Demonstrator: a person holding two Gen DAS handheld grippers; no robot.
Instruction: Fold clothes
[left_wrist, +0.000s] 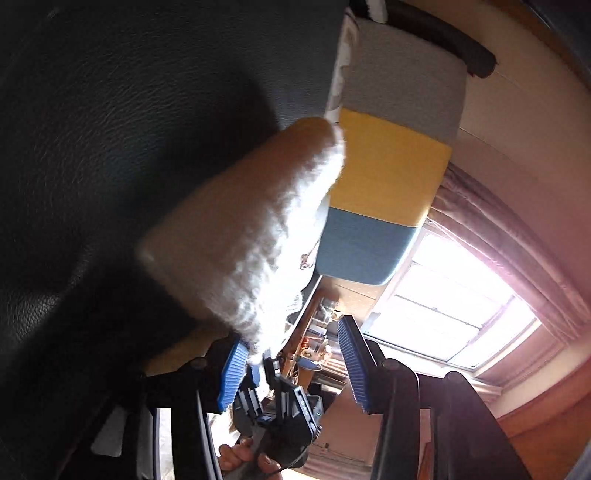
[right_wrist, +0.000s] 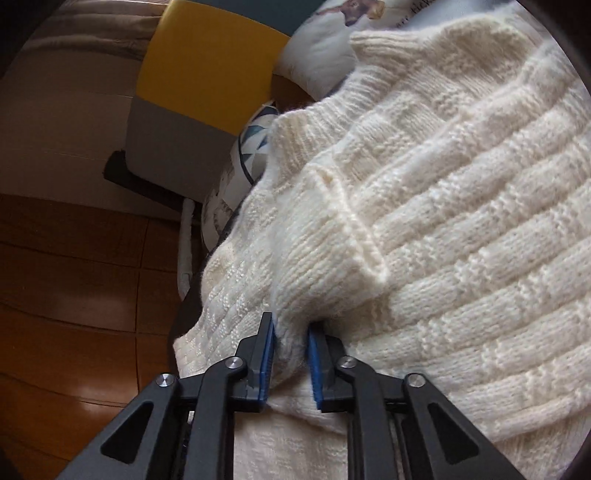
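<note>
soft, bulky cream sweater (right_wrist: 424, 206) — right gripper (right_wrist: 290, 363) pinches a thick fold; left gripper (left_wrist: 295, 365) gapes wide — grip doubled edges.

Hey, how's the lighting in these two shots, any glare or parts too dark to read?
Left wrist view: the bright window blows out, glare bleaches the cream knitted sweater edge, and the dark leather sofa surface falls into deep shadow. Right wrist view: even, soft light, knit texture crisp around the right hand-held gripper; only fisheye bending at the edges.
</note>
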